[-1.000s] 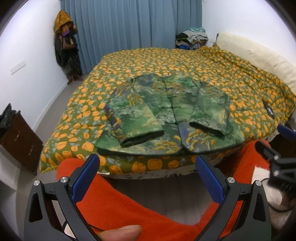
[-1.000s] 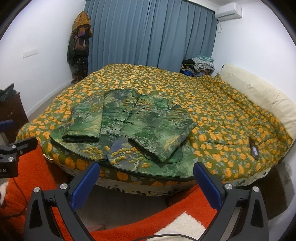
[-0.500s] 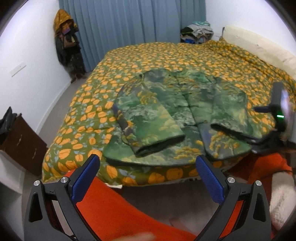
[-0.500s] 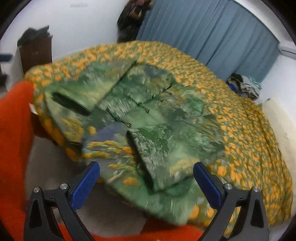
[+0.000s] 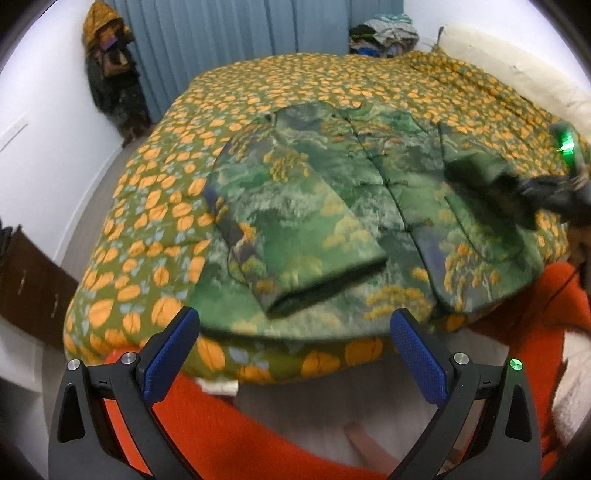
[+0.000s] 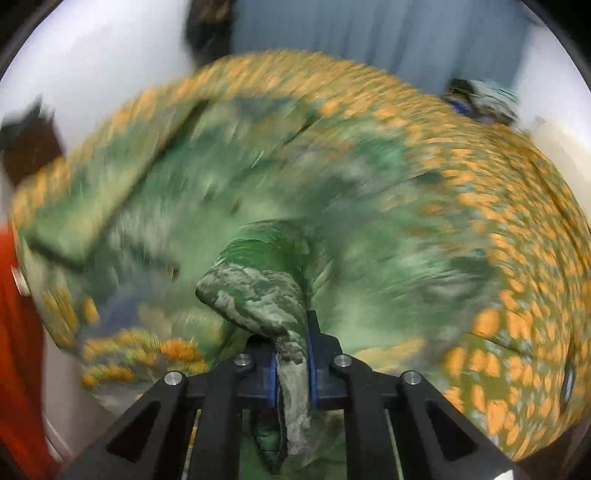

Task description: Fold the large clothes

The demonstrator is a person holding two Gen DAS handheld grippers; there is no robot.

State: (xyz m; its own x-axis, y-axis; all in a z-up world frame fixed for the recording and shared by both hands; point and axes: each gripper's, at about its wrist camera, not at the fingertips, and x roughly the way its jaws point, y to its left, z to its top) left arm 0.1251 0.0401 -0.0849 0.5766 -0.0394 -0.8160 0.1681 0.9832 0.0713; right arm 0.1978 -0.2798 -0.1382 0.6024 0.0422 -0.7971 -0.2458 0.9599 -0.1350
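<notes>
left gripper (image 5: 291, 354) wide – empty | right gripper (image 6: 291, 363) clamped on jacket (image 5: 332, 206) sleeve | bed (image 5: 155, 206)

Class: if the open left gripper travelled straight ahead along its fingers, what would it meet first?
Probably the near hem of the green patterned jacket on the bed edge; the left gripper is open, depth uncertain.

Green landscape-print jacket (image 5: 332, 206) on olive, orange-leafed bedspread (image 5: 155, 206); blue curtain (image 5: 236, 33).
</notes>
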